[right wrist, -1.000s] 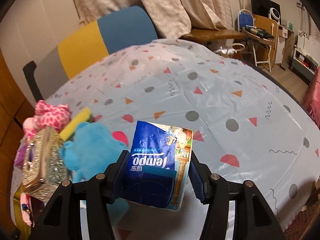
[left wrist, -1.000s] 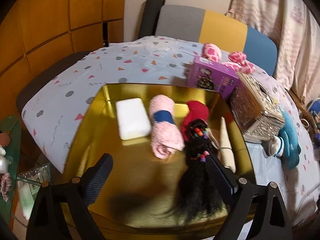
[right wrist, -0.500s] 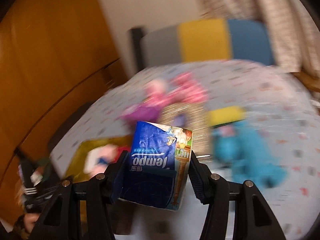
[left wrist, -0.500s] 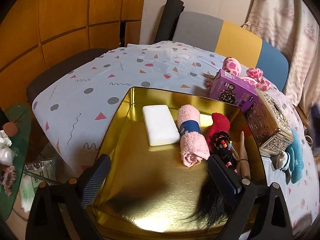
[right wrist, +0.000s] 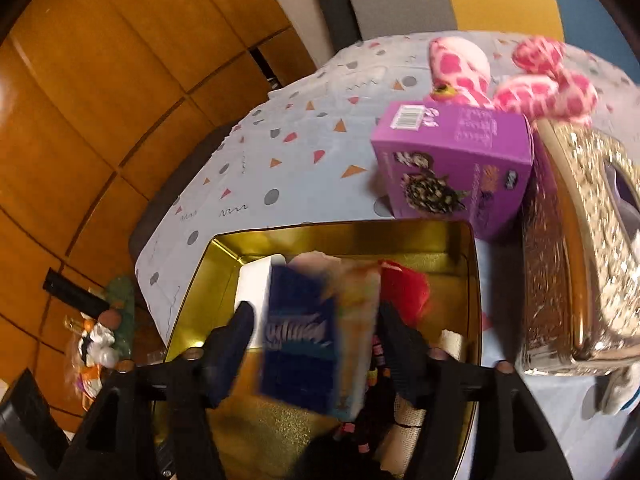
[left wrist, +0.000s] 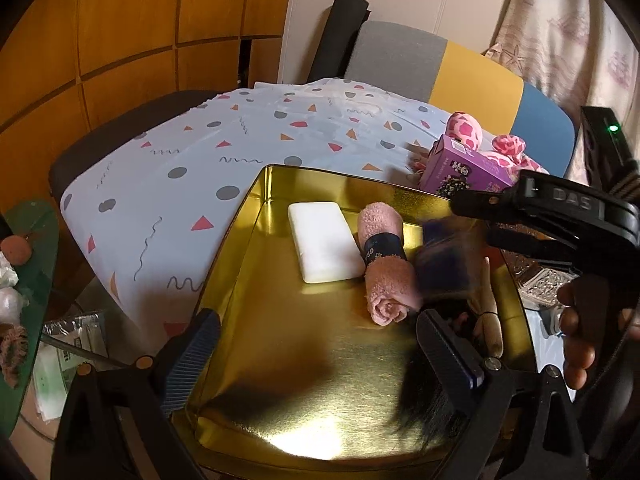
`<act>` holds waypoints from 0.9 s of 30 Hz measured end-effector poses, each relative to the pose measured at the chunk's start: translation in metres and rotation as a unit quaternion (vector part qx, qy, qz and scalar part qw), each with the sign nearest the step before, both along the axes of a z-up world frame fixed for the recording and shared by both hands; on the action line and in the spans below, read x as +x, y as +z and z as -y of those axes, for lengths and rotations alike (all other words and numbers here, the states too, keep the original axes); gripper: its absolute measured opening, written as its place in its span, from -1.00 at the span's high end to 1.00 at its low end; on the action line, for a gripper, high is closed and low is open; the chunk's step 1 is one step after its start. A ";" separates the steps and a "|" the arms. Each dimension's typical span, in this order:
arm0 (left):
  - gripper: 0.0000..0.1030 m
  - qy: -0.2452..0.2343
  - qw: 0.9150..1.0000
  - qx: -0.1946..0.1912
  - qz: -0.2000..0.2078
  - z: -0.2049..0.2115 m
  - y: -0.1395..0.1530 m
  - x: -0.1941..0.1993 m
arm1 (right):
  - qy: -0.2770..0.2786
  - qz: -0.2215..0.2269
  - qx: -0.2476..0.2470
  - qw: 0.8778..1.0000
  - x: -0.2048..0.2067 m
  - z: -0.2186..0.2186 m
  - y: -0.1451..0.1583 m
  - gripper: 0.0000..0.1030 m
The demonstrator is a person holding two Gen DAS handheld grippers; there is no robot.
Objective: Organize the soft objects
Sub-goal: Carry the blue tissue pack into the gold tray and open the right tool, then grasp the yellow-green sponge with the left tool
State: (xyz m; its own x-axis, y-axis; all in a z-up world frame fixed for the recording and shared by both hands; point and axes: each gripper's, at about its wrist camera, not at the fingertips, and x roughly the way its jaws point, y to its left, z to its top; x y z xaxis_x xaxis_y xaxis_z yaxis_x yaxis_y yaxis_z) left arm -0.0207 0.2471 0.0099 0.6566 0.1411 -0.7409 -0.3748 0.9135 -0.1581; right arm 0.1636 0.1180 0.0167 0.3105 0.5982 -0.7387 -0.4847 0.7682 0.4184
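Over gold tray (right wrist: pixel 474 280), right gripper (right wrist: pixel 314 344) holds blurred tissue pack (right wrist: pixel 304 336), seemingly upright.

A blue tissue pack (right wrist: pixel 308 336), blurred, stands upright between the fingers of the right gripper (right wrist: pixel 314 344) above the gold tray (left wrist: pixel 248 280). In the tray, a white rectangular pad (left wrist: pixel 324 242) lies flat toward 11 o'clock. Just beside it, toward 1 o'clock, lies a rolled pink towel (left wrist: pixel 386 268) with a dark band around it, its spiral end facing 6 o'clock. A red soft item (right wrist: pixel 404 288) sits at 2 o'clock. A black hairpiece (left wrist: pixel 428 396) with coloured beads spreads toward 5 o'clock.
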 end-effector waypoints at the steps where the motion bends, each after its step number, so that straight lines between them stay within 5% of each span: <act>1: -0.97 0.000 1.000 0.000 0.000 0.001 0.000 0.001 | -0.004 -0.001 0.004 1.000 0.000 0.003 -0.002 -0.60; 6: -0.97 -0.003 1.000 0.004 0.001 0.005 0.001 0.001 | -0.011 0.011 0.014 1.000 -0.011 0.029 0.003 -0.60; 12: -0.98 -0.013 1.000 0.017 0.006 0.018 0.006 -0.001 | -0.025 0.122 -0.039 0.991 -0.047 0.060 0.034 -0.60; 15: -0.98 -0.023 0.999 0.025 0.010 0.025 0.010 -0.002 | -0.056 0.210 -0.063 0.974 -0.070 0.081 0.055 -0.60; 18: -0.98 -0.039 0.999 0.026 0.023 0.033 0.017 -0.002 | -0.119 0.313 -0.087 0.938 -0.096 0.112 0.075 -0.61; 20: -0.98 -0.050 0.998 0.020 0.030 0.037 0.022 -0.001 | -0.164 0.342 -0.105 0.919 -0.103 0.132 0.081 -0.68; 22: -0.97 -0.061 0.998 0.016 0.032 0.044 0.025 0.001 | -0.206 0.342 -0.111 0.910 -0.101 0.160 0.079 -0.69; 27: -0.97 -0.092 0.995 0.029 0.033 0.067 0.032 0.007 | -0.271 0.262 -0.100 0.921 -0.075 0.241 0.065 -0.69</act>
State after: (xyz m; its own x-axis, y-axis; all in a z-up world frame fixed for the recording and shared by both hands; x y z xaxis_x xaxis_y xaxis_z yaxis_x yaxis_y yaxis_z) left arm -0.0138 0.1797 0.0415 0.7220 0.0542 -0.6898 -0.1901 0.9741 -0.1224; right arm 0.0885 -0.1226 0.0820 0.8689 0.1185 -0.4805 -0.1024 0.9929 0.0597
